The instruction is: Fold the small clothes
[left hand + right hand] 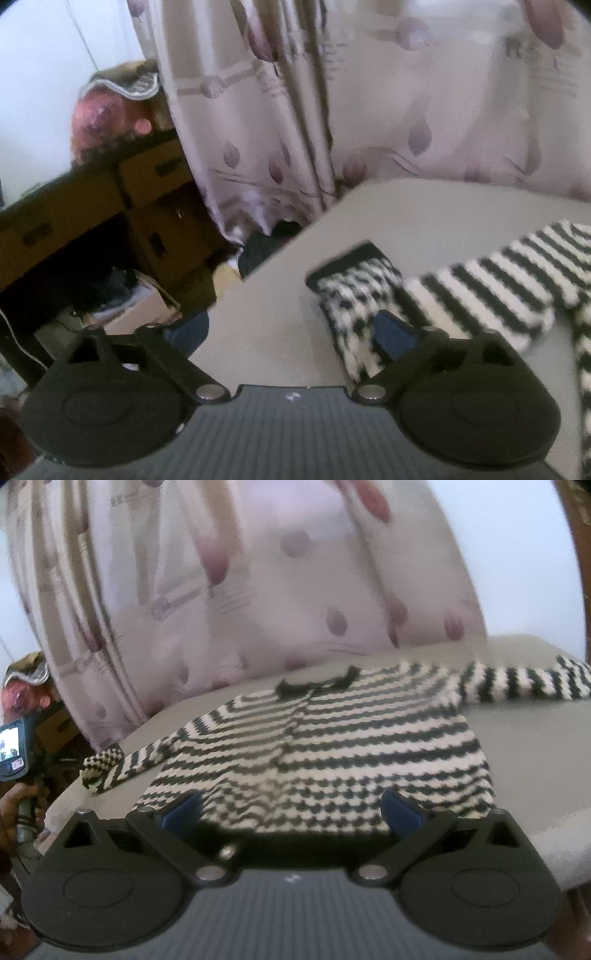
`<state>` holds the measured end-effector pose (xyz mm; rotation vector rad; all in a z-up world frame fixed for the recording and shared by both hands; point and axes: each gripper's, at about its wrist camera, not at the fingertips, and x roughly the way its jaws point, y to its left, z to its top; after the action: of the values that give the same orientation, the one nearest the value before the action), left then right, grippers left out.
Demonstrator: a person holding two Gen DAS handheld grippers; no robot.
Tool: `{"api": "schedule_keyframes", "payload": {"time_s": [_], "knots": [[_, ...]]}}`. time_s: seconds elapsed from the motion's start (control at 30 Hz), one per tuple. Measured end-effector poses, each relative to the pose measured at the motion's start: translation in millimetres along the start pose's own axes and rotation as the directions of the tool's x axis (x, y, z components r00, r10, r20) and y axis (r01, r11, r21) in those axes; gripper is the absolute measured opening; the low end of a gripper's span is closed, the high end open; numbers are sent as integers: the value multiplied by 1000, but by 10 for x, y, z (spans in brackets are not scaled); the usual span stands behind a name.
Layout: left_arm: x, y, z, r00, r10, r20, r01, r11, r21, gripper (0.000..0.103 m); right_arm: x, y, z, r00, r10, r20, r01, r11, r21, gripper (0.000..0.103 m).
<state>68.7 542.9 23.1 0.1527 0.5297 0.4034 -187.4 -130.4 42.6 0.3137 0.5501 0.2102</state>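
Observation:
A small black-and-white striped sweater [314, 746] lies flat on a beige table [535, 760], front up, with a black collar [314, 685] at the far side. Its left sleeve [107, 771] is bent at the cuff near the table's left edge; its right sleeve [517, 683] stretches out to the far right. My right gripper [291, 812] is open, its blue pads over the sweater's near hem. In the left wrist view the left sleeve [480, 291] and its folded cuff [354, 295] lie just ahead of my left gripper [291, 332], which is open; its right pad [391, 336] is over the cuff.
A pale curtain with purple leaf print [332, 110] hangs right behind the table. To the left stand a dark wooden desk with drawers [92, 206] and cardboard boxes [140, 310] on the floor. The left gripper's handle and screen [13, 749] show at the right wrist view's left edge.

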Motion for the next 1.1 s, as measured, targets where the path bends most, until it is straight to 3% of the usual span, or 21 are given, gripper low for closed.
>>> {"api": "schedule_keyframes", "payload": {"time_s": [0.07,0.2,0.23,0.27,0.33,0.37,0.43,0.53,0.63,0.7,0.77,0.87,0.9,1.0,1.03,1.07,1.1], "knots": [[48,-67,126,1000,12,-24,-12,1000,15,102,-32,-62,-16,1000,-4,6,4,1000,30,103],[516,-174,268,986,-50,-161,54,998,20,98,-42,-108,-37,1000,-11,-2,11,998,56,103],[576,-203,281,982,-78,-171,82,997,15,84,-39,-101,-39,1000,-12,-3,12,998,54,103],[560,-236,307,981,-102,-163,103,995,-1,50,-36,-91,-38,1000,-12,-4,12,999,49,103],[487,-87,285,980,-126,-156,117,991,-68,9,-31,-61,-31,1000,-13,-4,14,999,33,103],[392,39,251,984,-110,-139,89,985,-151,5,-28,-43,-22,1000,-13,-5,14,1000,23,103],[156,318,135,993,-51,-107,24,970,-243,5,-34,-17,-13,1000,-11,4,11,1000,6,103],[-203,695,-205,992,26,-123,-62,952,-298,5,-14,-33,-19,1000,6,4,-6,1000,13,103],[-457,822,-536,986,7,-165,-58,951,-305,11,32,-87,-54,1000,13,-9,-13,999,44,103],[-463,836,-647,980,-67,-188,11,959,-284,35,58,-122,-78,1000,20,-19,-18,997,70,103],[-483,719,-607,980,-93,-174,51,971,-232,82,66,-127,-83,999,26,-26,-24,997,76,103],[-514,520,-461,985,-126,-114,106,981,-165,96,9,-75,-74,1000,18,-15,-17,999,39,103],[-471,426,-381,980,-150,-128,131,981,-146,98,-16,-64,-74,1000,15,-8,-15,999,31,103],[-303,228,-294,963,-196,-187,176,977,-118,91,-58,-79,-79,1000,3,1,-3,999,38,103],[-277,192,-282,955,-221,-197,201,972,-119,80,-58,-91,-82,1000,-2,-3,2,999,47,103],[-276,174,-310,944,-260,-202,239,963,-126,48,-54,-106,-84,1000,-7,-7,7,998,55,103],[-299,188,-340,939,-275,-204,250,958,-142,24,-52,-117,-84,1000,-10,-9,11,998,60,103]]}}
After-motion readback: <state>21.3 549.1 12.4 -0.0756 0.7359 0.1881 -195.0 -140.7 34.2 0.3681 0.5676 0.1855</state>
